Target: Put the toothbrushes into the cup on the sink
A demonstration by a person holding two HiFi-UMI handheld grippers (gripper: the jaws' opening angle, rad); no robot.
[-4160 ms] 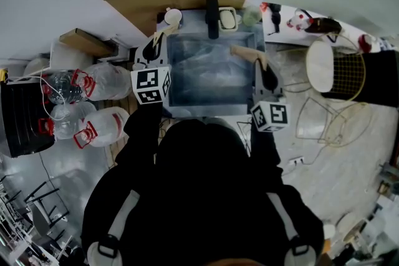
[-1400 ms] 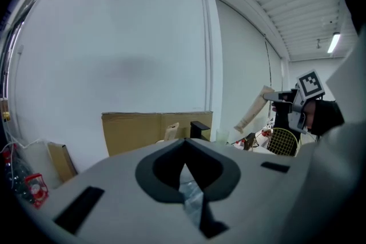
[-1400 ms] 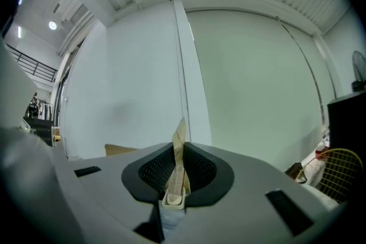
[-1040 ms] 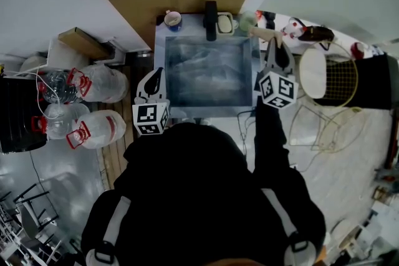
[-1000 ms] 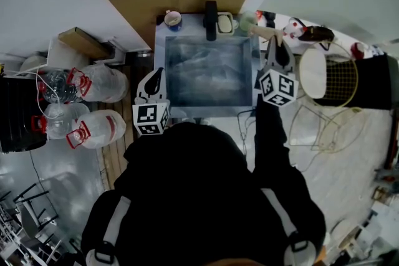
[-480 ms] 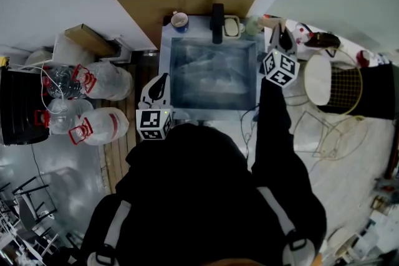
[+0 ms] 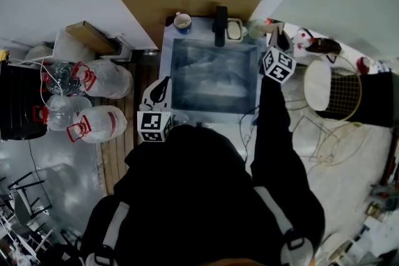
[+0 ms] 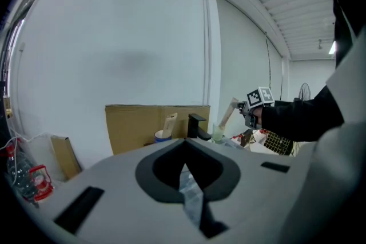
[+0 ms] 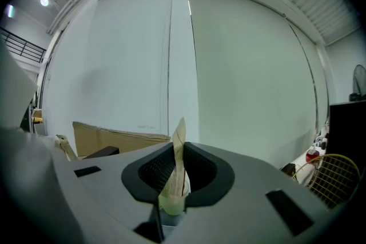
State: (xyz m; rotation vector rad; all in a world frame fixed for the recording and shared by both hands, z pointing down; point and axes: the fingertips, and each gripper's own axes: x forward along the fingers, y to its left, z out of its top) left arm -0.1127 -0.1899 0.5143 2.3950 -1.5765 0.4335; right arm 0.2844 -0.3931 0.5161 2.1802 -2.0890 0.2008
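Far left, on the floor, two clear water jugs (image 7: 93, 79) w/ red handles lay side by side. A flat cardboard box (image 7: 91, 38) sat just beyond them, nr the wall.

The left tongs (image 7: 161, 83) hung just outside the sink's (image 7: 167, 59) left rim, nr its front-left corner. Jaws were together w/ only a thin slit showing, nothing btwn them.

A cardboard sheet (image 7: 187, 2) stood vs. the wall behind the sink. At the sink's back-left corner sat the blue cup (image 7: 182, 23), w/ one wooden toothbrush (image 8: 170, 123) leaning in it.

A black faucet (image 7: 221, 17) stood at the middle of the back edge. A soap dish (image 7: 234, 29) was just right of it, then a pale green cup (image 7: 254, 29) at the back-right corner.

The right tongs (image 7: 276, 35) were over that back-right corner, arm stretched fwd. Jaws were clamped on a second toothbrush (image 7: 269, 26), held tilted. Its lower end was at the green cup's mouth; in it or just above, couldn't tell. That brush was well apart from the blue cup, w/ faucet & dish btwn them.

Right of the sink, on the floor, stood a white round stool (image 7: 318, 84) w/ a wire basket (image 7: 344, 95) just beside it.
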